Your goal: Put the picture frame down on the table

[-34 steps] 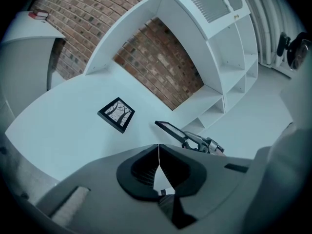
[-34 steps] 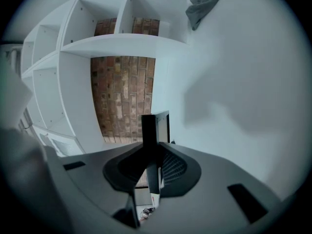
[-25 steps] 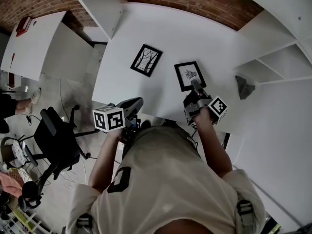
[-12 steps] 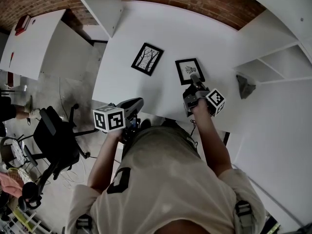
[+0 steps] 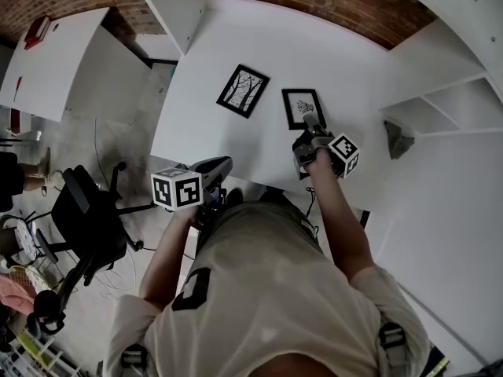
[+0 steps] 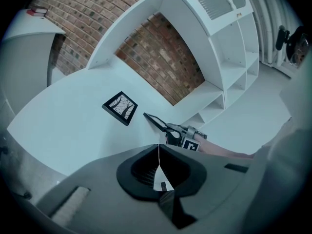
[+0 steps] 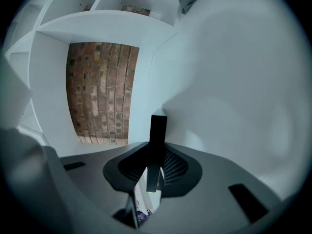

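A black picture frame with a leaf print (image 5: 302, 107) is over the white table (image 5: 236, 38), right of centre. My right gripper (image 5: 310, 124) is shut on its near edge. In the left gripper view this frame (image 6: 155, 121) slopes up from the table toward the right gripper (image 6: 181, 132); whether its far edge touches the table I cannot tell. The right gripper view has the frame (image 7: 157, 140) edge-on between the jaws of my right gripper (image 7: 155, 162). My left gripper (image 5: 222, 164) hangs shut and empty at the table's front edge, its jaws meeting (image 6: 159, 152).
A second black frame with a tree print (image 5: 243, 91) (image 6: 120, 107) lies flat on the table to the left. White shelves (image 5: 440, 100) with a grey object (image 5: 395, 140) stand at the right. An office chair (image 5: 86, 218) is on the floor at the left.
My right gripper has carried the leaf-print frame a little farther over the table, away from the person. The left gripper has stayed in place.
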`<control>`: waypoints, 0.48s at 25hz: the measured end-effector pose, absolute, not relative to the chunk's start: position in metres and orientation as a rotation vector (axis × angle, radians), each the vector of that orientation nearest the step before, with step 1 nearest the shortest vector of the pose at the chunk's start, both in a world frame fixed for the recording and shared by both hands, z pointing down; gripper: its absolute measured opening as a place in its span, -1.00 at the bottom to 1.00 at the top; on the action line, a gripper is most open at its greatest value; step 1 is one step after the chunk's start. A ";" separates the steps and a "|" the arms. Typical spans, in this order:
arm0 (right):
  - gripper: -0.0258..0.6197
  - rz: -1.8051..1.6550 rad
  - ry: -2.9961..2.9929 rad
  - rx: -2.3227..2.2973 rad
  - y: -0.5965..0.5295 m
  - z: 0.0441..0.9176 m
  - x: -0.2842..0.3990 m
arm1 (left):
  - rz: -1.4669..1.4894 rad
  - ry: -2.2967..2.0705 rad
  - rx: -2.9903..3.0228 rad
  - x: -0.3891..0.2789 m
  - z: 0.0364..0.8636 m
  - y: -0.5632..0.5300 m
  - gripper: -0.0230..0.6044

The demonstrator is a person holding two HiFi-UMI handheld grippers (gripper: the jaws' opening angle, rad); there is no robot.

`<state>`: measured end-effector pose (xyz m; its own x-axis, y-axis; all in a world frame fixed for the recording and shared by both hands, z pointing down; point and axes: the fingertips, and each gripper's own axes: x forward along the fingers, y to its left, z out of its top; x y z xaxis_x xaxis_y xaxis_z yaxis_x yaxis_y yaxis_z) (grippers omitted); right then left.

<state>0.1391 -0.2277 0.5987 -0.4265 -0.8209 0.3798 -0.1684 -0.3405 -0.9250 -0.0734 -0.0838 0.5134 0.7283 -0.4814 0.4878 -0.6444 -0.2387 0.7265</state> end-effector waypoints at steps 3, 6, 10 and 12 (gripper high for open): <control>-0.77 -1.830 1.377 -1.312 -0.229 0.603 0.134 | 0.196 -0.877 1.895 -0.078 0.513 -0.083 -0.91; -0.75 -1.867 1.361 -1.303 -0.228 0.609 0.130 | 0.199 -0.878 1.900 -0.079 0.513 -0.081 -0.91; -0.52 -1.933 1.371 -1.271 -0.228 0.615 0.122 | 0.216 -0.889 1.899 -0.084 0.517 -0.078 -0.91; -0.49 -1.947 1.379 -1.266 -0.230 0.617 0.120 | 0.232 -0.895 1.902 -0.086 0.520 -0.077 -0.91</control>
<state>0.1203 -0.2298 0.6166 -0.4861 -0.7634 0.4254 -0.1479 -0.4079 -0.9010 -0.0859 -0.0766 0.5200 0.7099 -0.4840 0.5117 -0.6715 -0.2461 0.6989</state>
